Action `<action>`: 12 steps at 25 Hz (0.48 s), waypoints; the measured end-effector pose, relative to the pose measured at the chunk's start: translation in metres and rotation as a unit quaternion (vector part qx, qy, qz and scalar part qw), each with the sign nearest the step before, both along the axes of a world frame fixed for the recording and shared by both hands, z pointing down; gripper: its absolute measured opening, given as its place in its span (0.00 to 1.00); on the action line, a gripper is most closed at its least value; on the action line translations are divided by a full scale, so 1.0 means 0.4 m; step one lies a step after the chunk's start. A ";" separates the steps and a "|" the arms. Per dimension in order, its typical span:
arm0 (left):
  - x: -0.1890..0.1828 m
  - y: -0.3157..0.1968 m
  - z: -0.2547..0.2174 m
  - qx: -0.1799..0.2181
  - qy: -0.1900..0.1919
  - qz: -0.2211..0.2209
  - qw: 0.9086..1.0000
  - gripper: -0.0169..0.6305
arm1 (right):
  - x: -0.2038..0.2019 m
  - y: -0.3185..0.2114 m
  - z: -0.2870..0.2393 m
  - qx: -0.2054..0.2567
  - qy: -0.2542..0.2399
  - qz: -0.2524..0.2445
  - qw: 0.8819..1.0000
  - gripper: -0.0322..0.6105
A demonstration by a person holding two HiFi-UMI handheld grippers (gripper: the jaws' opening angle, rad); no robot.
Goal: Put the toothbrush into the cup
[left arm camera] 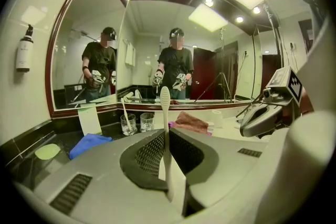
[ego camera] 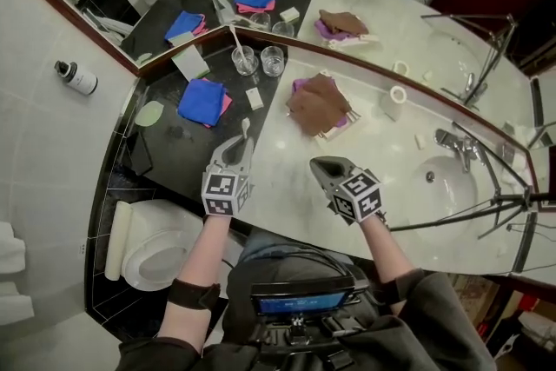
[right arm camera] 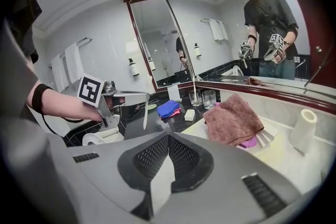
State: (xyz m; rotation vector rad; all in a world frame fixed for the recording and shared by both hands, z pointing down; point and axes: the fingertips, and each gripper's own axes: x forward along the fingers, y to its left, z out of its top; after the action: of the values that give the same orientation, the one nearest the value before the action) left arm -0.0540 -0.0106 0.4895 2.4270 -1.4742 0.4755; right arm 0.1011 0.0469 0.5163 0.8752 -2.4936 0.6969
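The left gripper (ego camera: 236,154) is clamped on a white toothbrush (left arm camera: 165,113). The handle is pinched between the jaws and the head sticks out past the tips. It hangs above the dark part of the counter (ego camera: 187,154), well short of the two clear glasses (ego camera: 245,59) (ego camera: 273,60) that stand side by side at the mirror corner. The left glass already holds another white toothbrush (ego camera: 235,40).

The right gripper (right arm camera: 168,140) is closed with nothing between its jaws, and hovers over the pale counter near a brown towel (ego camera: 318,103). A blue cloth (ego camera: 201,100) lies just left of the glasses.

The only print in view is the black-and-white square markers on the grippers' cubes (ego camera: 225,194). The label on the wall bottle (ego camera: 76,77) is too small to read.
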 end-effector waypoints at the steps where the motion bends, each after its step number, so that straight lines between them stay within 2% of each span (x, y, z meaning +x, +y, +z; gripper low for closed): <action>1: 0.001 -0.015 -0.008 0.004 0.002 0.000 1.000 0.06 | -0.005 -0.003 -0.001 0.000 -0.001 -0.002 1.000 0.06; 8: 0.032 -0.175 -0.044 0.034 0.005 0.016 0.999 0.06 | -0.066 -0.061 -0.013 0.006 -0.004 -0.020 1.000 0.06; 12: 0.047 -0.286 -0.057 0.054 0.010 0.027 0.998 0.06 | -0.136 -0.107 -0.020 0.004 -0.014 -0.033 0.999 0.06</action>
State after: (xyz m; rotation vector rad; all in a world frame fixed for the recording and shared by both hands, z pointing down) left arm -0.0352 -0.1252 0.4667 2.5518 -1.4651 0.3910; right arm 0.0467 0.0042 0.5085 0.7864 -2.5401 0.6811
